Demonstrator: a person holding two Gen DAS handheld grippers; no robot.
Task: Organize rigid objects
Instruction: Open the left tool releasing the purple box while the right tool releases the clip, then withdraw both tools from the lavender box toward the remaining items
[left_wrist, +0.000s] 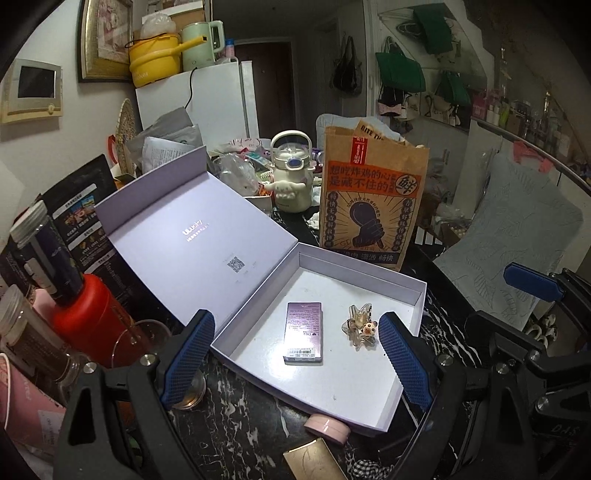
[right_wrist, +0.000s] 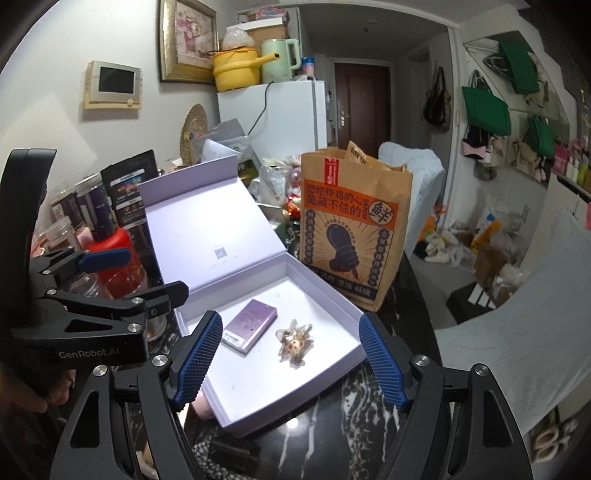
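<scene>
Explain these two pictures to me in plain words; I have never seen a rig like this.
No robot here: a person holds a two-fingered gripper in each hand, each with a camera looking along its blue-padded fingers. One picture comes from the left gripper, the other from the right gripper. Both are open and hold nothing. On the dark marble table lies an open white box, its lid folded back. Inside lie a small purple carton and a clear hair clip. A brown paper bag stands behind.

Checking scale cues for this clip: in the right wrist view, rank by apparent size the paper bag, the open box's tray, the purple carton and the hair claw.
1. Paper bag and box tray: too alike to rank.
2. Purple carton
3. Hair claw
</scene>
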